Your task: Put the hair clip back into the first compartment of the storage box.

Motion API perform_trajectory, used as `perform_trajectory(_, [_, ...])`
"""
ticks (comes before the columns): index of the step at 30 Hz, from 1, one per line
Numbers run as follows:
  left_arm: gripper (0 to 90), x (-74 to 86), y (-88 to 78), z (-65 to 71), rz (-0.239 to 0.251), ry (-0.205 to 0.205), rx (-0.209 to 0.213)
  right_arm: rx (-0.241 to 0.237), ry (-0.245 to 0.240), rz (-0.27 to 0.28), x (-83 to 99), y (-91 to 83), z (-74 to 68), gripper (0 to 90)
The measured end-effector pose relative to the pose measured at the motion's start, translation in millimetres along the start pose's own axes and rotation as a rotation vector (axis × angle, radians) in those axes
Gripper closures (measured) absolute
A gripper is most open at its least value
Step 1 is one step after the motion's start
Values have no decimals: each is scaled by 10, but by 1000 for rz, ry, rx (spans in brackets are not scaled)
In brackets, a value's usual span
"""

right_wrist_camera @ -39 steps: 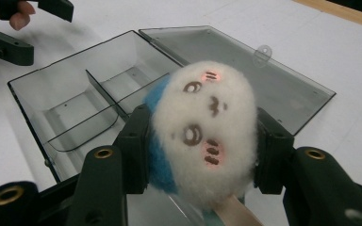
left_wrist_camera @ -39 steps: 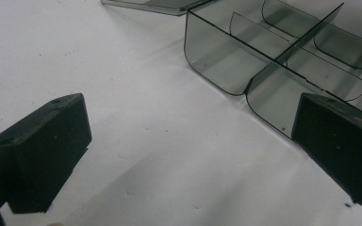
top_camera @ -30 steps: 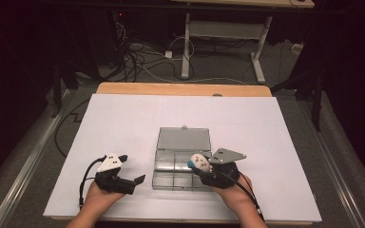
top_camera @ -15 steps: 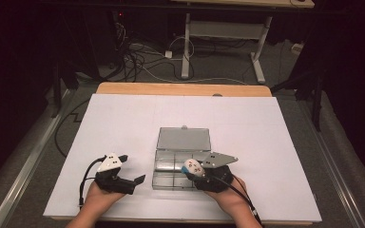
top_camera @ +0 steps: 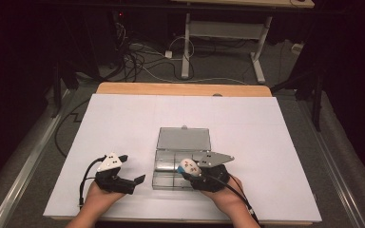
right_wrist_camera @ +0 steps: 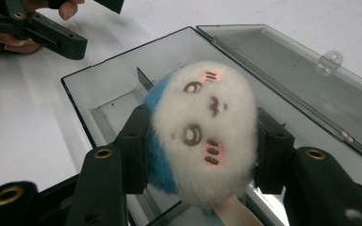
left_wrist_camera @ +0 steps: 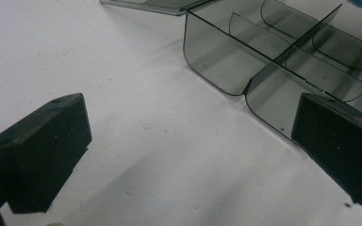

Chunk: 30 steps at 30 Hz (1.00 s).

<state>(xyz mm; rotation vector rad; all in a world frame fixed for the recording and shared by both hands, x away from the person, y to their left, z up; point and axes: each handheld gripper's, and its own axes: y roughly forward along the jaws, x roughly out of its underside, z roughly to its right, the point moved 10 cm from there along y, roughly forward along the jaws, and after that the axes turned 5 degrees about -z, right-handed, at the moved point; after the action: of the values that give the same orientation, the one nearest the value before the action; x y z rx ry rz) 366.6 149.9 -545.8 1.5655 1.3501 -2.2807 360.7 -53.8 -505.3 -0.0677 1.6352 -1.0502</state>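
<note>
Right claw (right_wrist_camera: 202,155): clamped on a plush toy (right_wrist_camera: 202,132) — white face, blue back — held just above the open box (top_camera: 180,164).
Left claw (left_wrist_camera: 188,141): jaws wide apart, nothing between them, just beside the box's left wall.
Box: clear, divided — lid laid back on the white bench (top_camera: 266,128).

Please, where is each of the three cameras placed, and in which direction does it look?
High view: above the near edge, looking forward and down; both hands and the box show.
Left gripper view: on the left gripper, facing the table; open black jaws show.
Right gripper view: on the right gripper, holding the plush toy.
All share the box.
</note>
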Motion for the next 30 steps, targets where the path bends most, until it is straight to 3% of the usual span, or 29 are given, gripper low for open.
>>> perform_trajectory(16, [0, -1, -8, -4, 6, -2, -2, -10, -13, -2, -203, 153, -29, 507])
perform_trajectory(30, [0, -4, -13, -3, 10, -3, 1, -6, -21, -67, -384, 432, -39, 501])
